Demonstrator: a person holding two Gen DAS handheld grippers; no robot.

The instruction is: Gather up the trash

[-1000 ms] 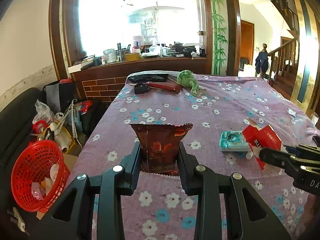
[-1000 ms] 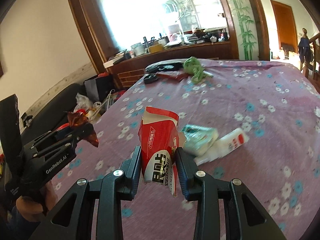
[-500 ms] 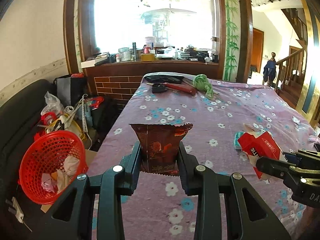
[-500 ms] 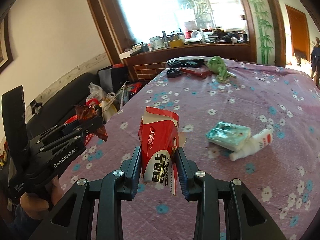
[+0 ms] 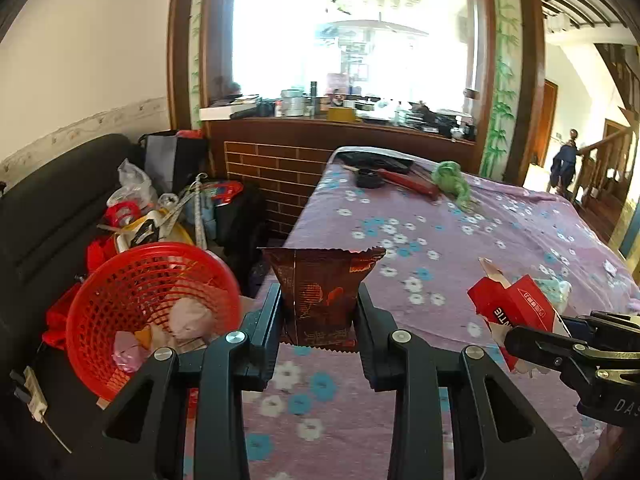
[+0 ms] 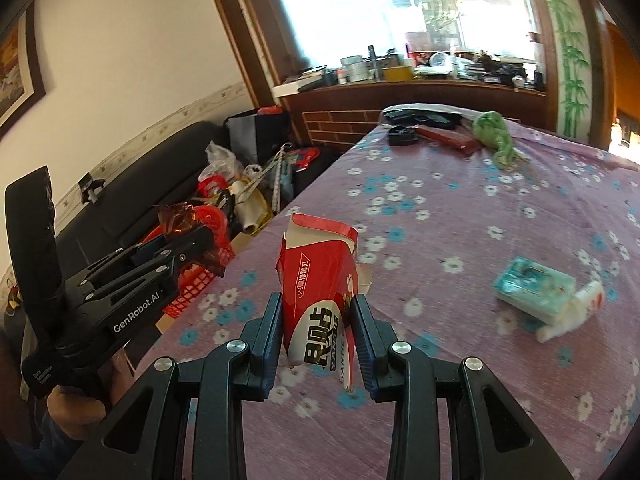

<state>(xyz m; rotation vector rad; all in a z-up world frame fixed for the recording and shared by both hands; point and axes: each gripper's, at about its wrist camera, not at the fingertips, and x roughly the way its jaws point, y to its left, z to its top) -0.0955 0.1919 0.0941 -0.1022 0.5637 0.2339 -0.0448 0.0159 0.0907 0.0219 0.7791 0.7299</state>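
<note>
- While both hang over the purple floral tablecloth (image 5: 440, 240), the left gripper (image 5: 319, 316) pinches a crinkly brown foil snack wrapper (image 5: 320, 292) right beside the red plastic mesh basket (image 5: 148, 304).
- Right gripper (image 6: 316, 328) squeezes a torn red-and-white cardboard box (image 6: 320, 280).

Blurred teal packet (image 6: 534, 290) and white tube (image 6: 572, 314)

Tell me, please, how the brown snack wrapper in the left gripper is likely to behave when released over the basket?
The brown wrapper looks thin, crinkled and empty, so probably very light and floppy. It may flutter rather than drop straight, so releasing low over the red basket seems wise.
</note>
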